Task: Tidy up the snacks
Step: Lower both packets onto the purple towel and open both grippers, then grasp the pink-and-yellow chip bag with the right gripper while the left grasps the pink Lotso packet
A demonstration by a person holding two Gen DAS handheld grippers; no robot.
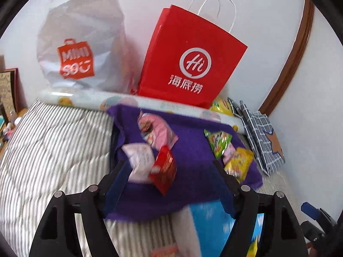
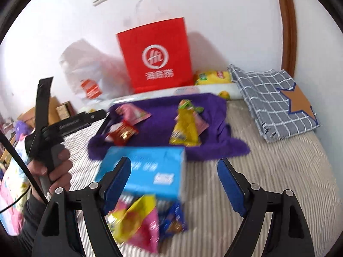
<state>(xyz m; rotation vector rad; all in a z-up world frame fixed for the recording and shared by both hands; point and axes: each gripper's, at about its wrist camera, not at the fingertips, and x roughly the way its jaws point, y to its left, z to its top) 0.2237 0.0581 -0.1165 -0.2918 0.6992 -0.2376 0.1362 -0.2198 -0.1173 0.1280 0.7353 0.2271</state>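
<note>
Both grippers are seen parted and empty above a bed where snacks are being sorted. The right gripper (image 2: 173,184) is held with its blue-padded jaws spread and nothing pressed between them; a blue box (image 2: 143,171) lies just ahead and slightly to the left of its gap, long axis running across the view, with loose packets in yellow, pink and blue (image 2: 139,220) spilled at its near open end. The printing on the box is too blurred to be read. The left gripper (image 1: 171,182) is likewise shown wide apart and gripping nothing, and a red packet (image 1: 164,171) is framed between its fingers, tilted, resting on a purple cloth (image 1: 193,167) beyond the tips. A white packet (image 1: 139,156) touches the red one, and a pink packet (image 1: 158,130) lies farther back. A green packet (image 1: 218,141) and a yellow packet (image 1: 239,165) sit to the right on the same cloth.

The red packet is judged nearer the left gripper and the box nearer the right, so the next pick would seem to turn on which is taken first.

Against the wall, a red paper bag (image 1: 188,60) marked "Hi" and "海底捞" is stood beside a white plastic bag (image 1: 85,42) printed "MINISO". A checked blue fabric bag (image 2: 272,98) is seen at the right.
</note>
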